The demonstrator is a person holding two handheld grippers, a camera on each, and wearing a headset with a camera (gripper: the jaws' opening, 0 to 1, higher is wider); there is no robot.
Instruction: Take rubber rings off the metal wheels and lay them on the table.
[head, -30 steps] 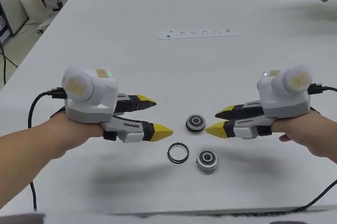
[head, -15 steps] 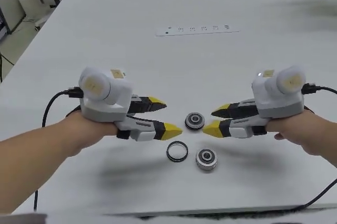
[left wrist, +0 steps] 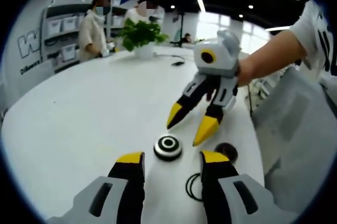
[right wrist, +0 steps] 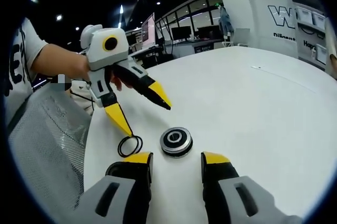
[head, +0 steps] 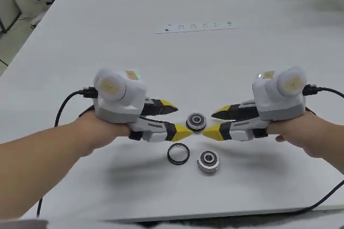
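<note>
tbh with the left gripper [head: 180,118] and right gripper [head: 210,122] both wide open either side of the ringed wheel [head: 196,121] on the table [head: 161,51], I'd clamp the hub with one and peel the rubber with the other.

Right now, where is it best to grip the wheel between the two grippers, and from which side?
Grip across its outer rim. The wheel lies flat, so only its round edge offers opposing faces. The open right gripper faces it low from the side; probably come from there.
</note>
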